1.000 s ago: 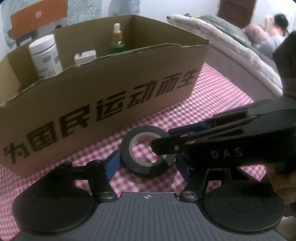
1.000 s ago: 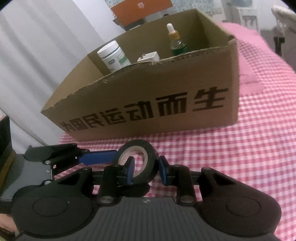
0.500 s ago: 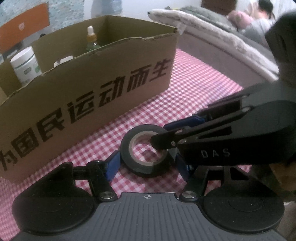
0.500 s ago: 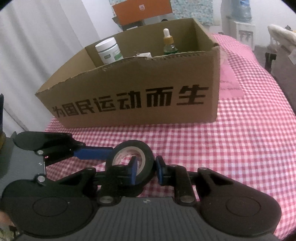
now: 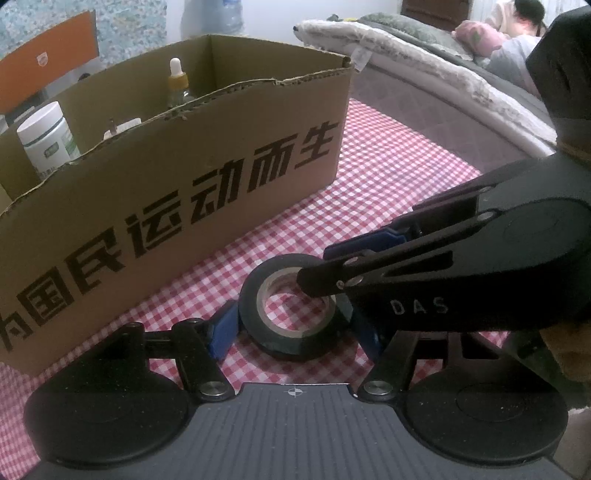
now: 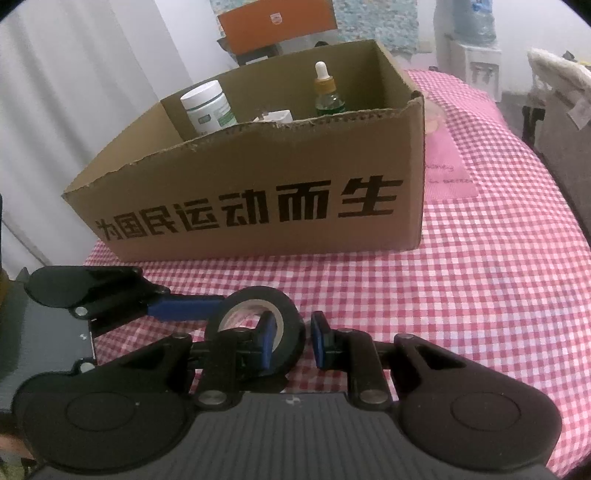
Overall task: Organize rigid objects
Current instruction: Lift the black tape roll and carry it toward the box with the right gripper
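A black roll of tape [image 5: 291, 321] is held just above the red checked tablecloth [image 5: 388, 184], in front of an open cardboard box [image 5: 177, 192]. My left gripper [image 5: 295, 326] is shut on the roll's outer sides, blue pads pressing both sides. My right gripper [image 6: 293, 341] has one finger inside the roll's hole [image 6: 258, 325] and the other outside its wall with a small gap, so it is slightly open. The box [image 6: 258, 206] holds a white jar [image 6: 208, 107], a green dropper bottle [image 6: 327, 92] and a small white object [image 6: 275, 118].
A bed with grey and white bedding [image 5: 424, 55] lies to the right of the table, with a person [image 5: 517, 22] on it. A white curtain [image 6: 74, 92] hangs left of the box. An orange box [image 6: 277, 22] and a water bottle [image 6: 472, 22] stand behind.
Both grippers with the tape roll have drawn back from the box and risen a little. The right gripper's outer finger has opened away from the roll's wall.
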The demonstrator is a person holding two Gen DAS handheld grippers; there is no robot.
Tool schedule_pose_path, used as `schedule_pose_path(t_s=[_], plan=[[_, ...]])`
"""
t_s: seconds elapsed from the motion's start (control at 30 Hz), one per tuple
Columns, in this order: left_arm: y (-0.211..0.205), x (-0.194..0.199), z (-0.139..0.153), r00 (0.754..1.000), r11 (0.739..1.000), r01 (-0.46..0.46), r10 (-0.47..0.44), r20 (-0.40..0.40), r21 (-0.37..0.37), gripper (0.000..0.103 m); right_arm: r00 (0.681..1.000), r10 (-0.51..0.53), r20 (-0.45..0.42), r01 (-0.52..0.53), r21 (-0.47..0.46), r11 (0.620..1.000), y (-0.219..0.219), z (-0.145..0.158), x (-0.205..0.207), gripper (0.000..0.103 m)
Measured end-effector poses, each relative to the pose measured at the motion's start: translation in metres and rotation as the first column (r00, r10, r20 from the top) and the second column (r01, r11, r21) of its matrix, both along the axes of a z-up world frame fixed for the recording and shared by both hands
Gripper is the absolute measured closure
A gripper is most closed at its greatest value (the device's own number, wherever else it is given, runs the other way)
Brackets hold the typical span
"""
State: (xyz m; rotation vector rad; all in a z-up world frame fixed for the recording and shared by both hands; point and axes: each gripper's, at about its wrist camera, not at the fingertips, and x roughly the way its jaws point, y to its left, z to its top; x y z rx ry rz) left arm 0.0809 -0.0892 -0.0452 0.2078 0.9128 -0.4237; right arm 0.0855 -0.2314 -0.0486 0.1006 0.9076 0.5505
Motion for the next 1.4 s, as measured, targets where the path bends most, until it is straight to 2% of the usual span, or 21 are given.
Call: schedule_pose_path(t_s=[0.93,1.4], plan=[[-0.002,-0.002,0.001,1.0,1.0,0.001,-0.001,0.0,0.0,0.037,1.0,-0.003,-0.029,0.004,0.018,1.0,-0.003,0.0,-0.002,0.082],[-0.003,-0.009,0.015,0.999,1.0,-0.001,0.002,0.043,-0.007,0.037,1.0,-0.021,-0.01,0.022,0.024,0.999,-0.004,0.011,-0.009,0.082]])
